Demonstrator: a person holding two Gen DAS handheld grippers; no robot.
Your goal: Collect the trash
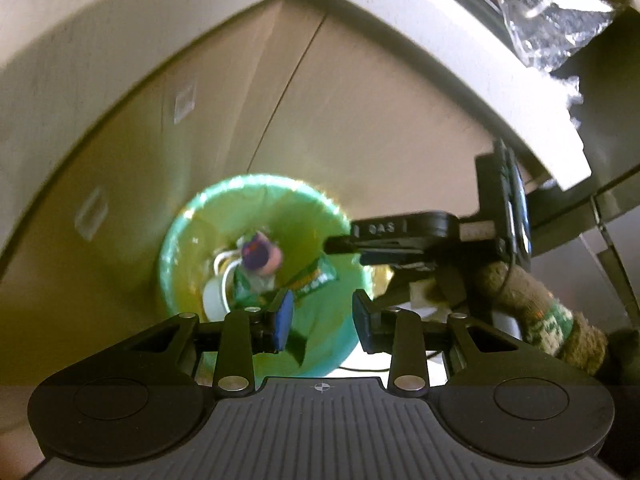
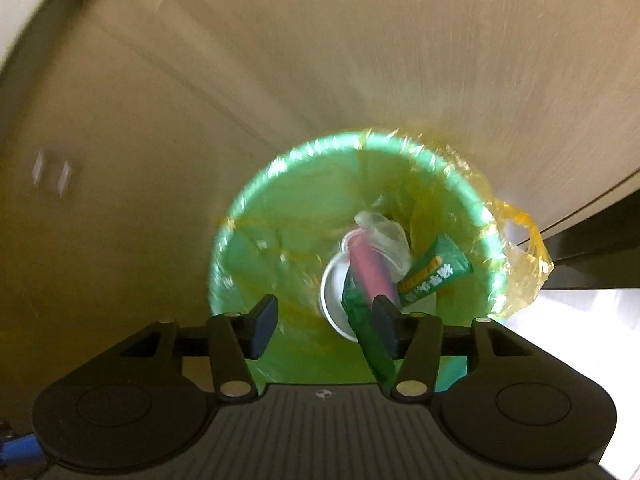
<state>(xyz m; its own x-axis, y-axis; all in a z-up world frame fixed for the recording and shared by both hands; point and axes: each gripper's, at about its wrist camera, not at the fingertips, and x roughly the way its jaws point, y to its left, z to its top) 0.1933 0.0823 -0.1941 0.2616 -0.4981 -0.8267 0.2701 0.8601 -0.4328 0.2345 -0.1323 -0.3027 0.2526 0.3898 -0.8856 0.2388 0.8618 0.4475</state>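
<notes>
- Below me I see a green bin with a yellow liner, standing against beige cabinet doors under a pale countertop edge.
- Inside the bin lie a green wrapper, a pink tube, a white cup and clear plastic.
- My right gripper stands released above the bin; a dark green packet lies along its finger at 3 o'clock, though through the blur I cannot say whether they touch.
- My left gripper gapes empty over the rim.
- At 3 o'clock in the left view, a gloved hand carries the right gripper.
</notes>
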